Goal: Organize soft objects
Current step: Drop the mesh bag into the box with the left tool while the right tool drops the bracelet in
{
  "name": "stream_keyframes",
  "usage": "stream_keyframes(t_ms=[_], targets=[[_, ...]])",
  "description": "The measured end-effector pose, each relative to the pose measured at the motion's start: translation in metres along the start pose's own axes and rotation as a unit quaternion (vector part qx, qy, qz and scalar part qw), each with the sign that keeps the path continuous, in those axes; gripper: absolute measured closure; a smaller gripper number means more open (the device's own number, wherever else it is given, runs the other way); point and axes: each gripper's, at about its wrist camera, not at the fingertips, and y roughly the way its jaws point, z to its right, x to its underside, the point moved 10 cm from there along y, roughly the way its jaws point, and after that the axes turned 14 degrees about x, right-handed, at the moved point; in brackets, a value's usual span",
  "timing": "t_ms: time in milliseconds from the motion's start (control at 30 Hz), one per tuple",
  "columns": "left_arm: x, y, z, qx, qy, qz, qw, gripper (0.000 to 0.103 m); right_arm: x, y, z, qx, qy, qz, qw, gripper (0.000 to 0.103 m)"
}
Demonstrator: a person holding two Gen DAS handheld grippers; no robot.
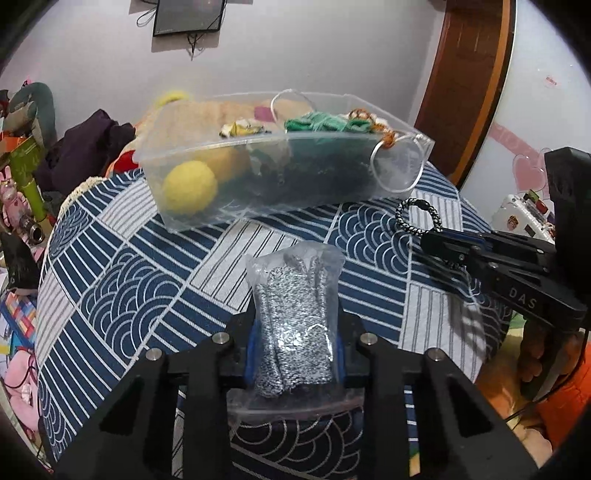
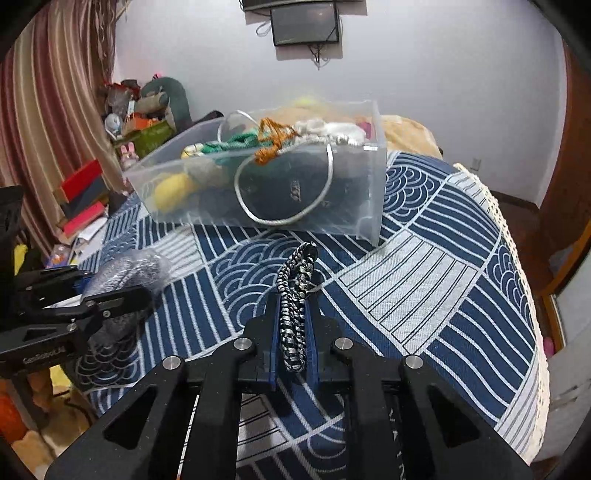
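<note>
My left gripper (image 1: 295, 332) is shut on a clear plastic bag of black-and-white cord (image 1: 291, 314), held above the table; the bag also shows in the right wrist view (image 2: 129, 269). My right gripper (image 2: 293, 314) is shut on a black-and-white braided cord loop (image 2: 295, 291), which also shows in the left wrist view (image 1: 417, 218). A clear plastic box (image 1: 258, 184) stands on the far side of the table, holding a yellow ball (image 1: 188, 188), green cord (image 1: 317, 123), orange cord (image 2: 273, 142) and other soft things. Both grippers are in front of the box.
The round table has a blue-and-white patterned cloth (image 2: 424, 277). Clutter of toys and boxes (image 1: 22, 166) stands left of the table. A wooden door frame (image 1: 469, 74) is at the right. A dark screen (image 2: 304, 24) hangs on the wall.
</note>
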Motion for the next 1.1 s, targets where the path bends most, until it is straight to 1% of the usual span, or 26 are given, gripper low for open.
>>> stream_keyframes(t_ms=[133, 300, 433, 567, 733, 900, 1000, 1100], targets=[[-0.012, -0.011, 0.005, 0.000, 0.007, 0.018, 0.9998, 0.072, -0.010, -0.016, -0.002, -0.006, 0.000, 0.023, 1.000, 0.092], [-0.037, -0.032, 0.008, -0.013, 0.023, 0.055, 0.9981, 0.072, -0.028, -0.034, -0.006, -0.009, 0.001, 0.058, 0.998, 0.092], [-0.061, -0.048, 0.008, -0.022, 0.035, 0.087, 0.9954, 0.072, -0.053, -0.044, -0.011, -0.015, 0.009, 0.090, 0.996, 0.092], [-0.085, -0.058, 0.005, -0.033, 0.042, 0.112, 0.9922, 0.072, -0.074, -0.047, -0.012, -0.012, 0.012, 0.114, 0.993, 0.092], [-0.114, -0.059, -0.007, -0.045, 0.044, 0.135, 0.9889, 0.072, -0.101, -0.048, -0.016, -0.015, 0.020, 0.142, 0.990, 0.092], [-0.133, -0.045, -0.022, -0.044, 0.030, 0.140, 0.9888, 0.072, -0.120, -0.035, -0.025, -0.026, 0.038, 0.144, 0.989, 0.092], [-0.140, -0.029, -0.033, -0.042, 0.017, 0.129, 0.9906, 0.072, -0.125, -0.019, -0.035, -0.030, 0.035, 0.132, 0.990, 0.092], [-0.140, -0.014, -0.044, -0.041, 0.003, 0.116, 0.9925, 0.072, -0.125, -0.001, -0.045, -0.032, 0.027, 0.115, 0.992, 0.092]])
